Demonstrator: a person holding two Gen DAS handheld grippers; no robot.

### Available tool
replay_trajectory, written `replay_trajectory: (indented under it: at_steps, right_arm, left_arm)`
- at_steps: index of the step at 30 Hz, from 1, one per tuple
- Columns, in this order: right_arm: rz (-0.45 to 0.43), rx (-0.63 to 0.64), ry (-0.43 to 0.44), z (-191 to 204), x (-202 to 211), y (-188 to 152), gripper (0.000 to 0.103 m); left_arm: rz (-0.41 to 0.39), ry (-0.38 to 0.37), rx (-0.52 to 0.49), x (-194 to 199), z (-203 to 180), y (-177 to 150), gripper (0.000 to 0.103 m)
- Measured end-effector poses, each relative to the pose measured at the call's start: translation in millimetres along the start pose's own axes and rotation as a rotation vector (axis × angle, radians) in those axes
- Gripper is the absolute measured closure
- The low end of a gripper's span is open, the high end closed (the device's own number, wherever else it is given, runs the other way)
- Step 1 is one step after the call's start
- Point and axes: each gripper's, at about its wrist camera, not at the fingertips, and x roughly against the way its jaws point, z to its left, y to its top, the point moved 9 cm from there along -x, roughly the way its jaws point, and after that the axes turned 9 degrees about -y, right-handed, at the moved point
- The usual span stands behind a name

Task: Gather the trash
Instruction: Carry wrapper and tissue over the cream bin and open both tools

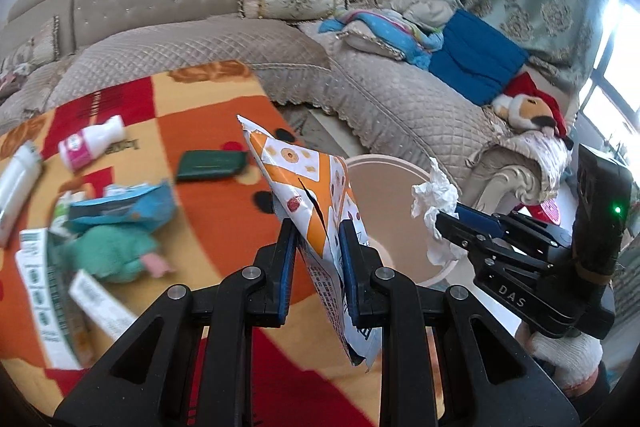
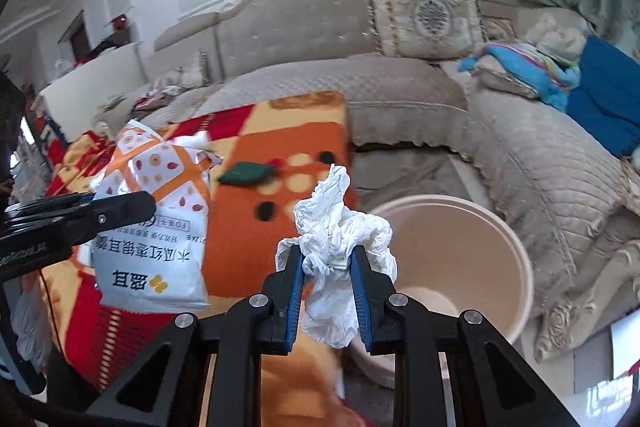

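Note:
My left gripper (image 1: 318, 231) is shut on an orange-and-white snack wrapper (image 1: 308, 187), held above the table edge beside the beige bin (image 1: 384, 187). My right gripper (image 2: 328, 255) is shut on a crumpled white tissue (image 2: 340, 227), held over the near rim of the bin (image 2: 460, 247). In the left wrist view the right gripper (image 1: 448, 223) and its tissue (image 1: 436, 203) hang over the bin's right rim. In the right wrist view the left gripper (image 2: 144, 201) holds the wrapper (image 2: 160, 211) at left.
On the orange-and-red tablecloth (image 1: 208, 131) lie a white-and-pink bottle (image 1: 90, 143), a dark green wallet (image 1: 212, 165), a blue packet (image 1: 120, 211), a green plush toy (image 1: 112, 255) and white cartons (image 1: 44, 291). A beige sofa (image 1: 400, 99) stands behind the bin.

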Motion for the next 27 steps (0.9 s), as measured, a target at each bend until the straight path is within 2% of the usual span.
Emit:
replay_trajectory:
  at_steps: [11, 19, 20, 21, 22, 24, 25, 27]
  right_arm:
    - [0.071, -0.096, -0.05, -61, -32, -19, 0.081]
    - [0.105, -0.127, -0.074, -79, -49, -27, 0.081]
    - [0.106, -0.134, -0.077, -81, -50, -29, 0.075]
    - [0.105, -0.139, -0.089, -85, -51, -29, 0.06]
    - [0.104, -0.139, -0.098, -87, -51, -30, 0.054]
    - [0.106, -0.137, -0.101, -89, -52, -33, 0.052]
    - [0.107, -0.139, -0.099, -90, -52, -34, 0.052]
    - [0.11, -0.143, -0.095, -90, -51, -36, 0.052]
  left_arm:
    - [0.059, -0.021, 0.012, -63, -27, 8, 0.084]
    - [0.08, -0.022, 0.037, -97, -34, 7, 0.081]
    - [0.083, -0.021, 0.043, -100, -34, 7, 0.081]
    - [0.085, -0.016, 0.049, -103, -32, 7, 0.078]
    - [0.085, -0.011, 0.053, -104, -31, 6, 0.07]
    - [0.082, -0.011, 0.054, -104, -30, 5, 0.055]
    - [0.079, -0.013, 0.055, -104, -30, 5, 0.052]
    - [0.078, -0.012, 0.054, -102, -30, 4, 0.052]
